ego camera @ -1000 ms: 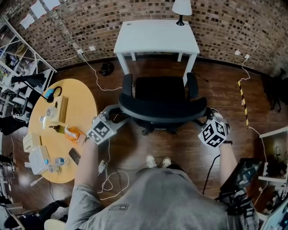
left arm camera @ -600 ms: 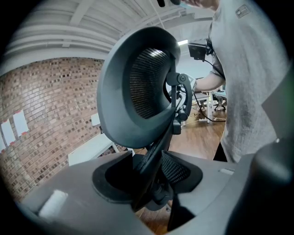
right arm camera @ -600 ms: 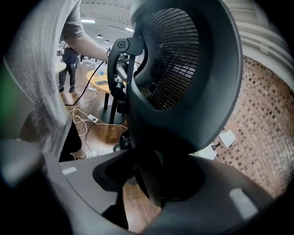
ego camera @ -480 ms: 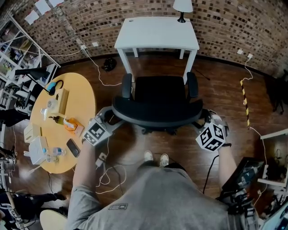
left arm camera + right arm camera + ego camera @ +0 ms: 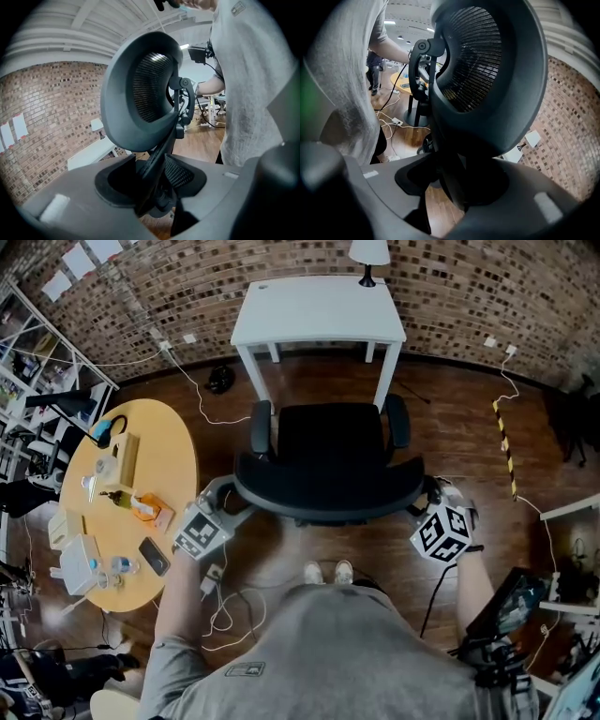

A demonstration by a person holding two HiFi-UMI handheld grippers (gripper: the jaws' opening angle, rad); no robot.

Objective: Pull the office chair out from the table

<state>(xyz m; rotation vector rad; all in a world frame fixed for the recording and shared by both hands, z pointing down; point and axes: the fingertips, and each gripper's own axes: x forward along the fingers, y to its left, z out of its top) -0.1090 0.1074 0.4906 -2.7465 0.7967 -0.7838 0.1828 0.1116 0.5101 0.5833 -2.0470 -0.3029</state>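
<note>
The chair (image 5: 328, 451) stands on the wood floor (image 5: 450, 418) just in front of the white tabletop (image 5: 319, 310). Its seat front is near the table's front legs and its back faces the person. The left hand-held gripper (image 5: 231, 495) is clamped on the left rim of the backrest (image 5: 328, 501), jaws partway apart around it. The right hand-held gripper (image 5: 425, 495) grips the right rim the same way.

A black mesh-backed office chair (image 5: 330, 451) fills the frame's centre, a white rectangular table (image 5: 319, 310) above it, red-brown brick wall (image 5: 469, 287) behind, yellow round table (image 5: 173, 437) left.
</note>
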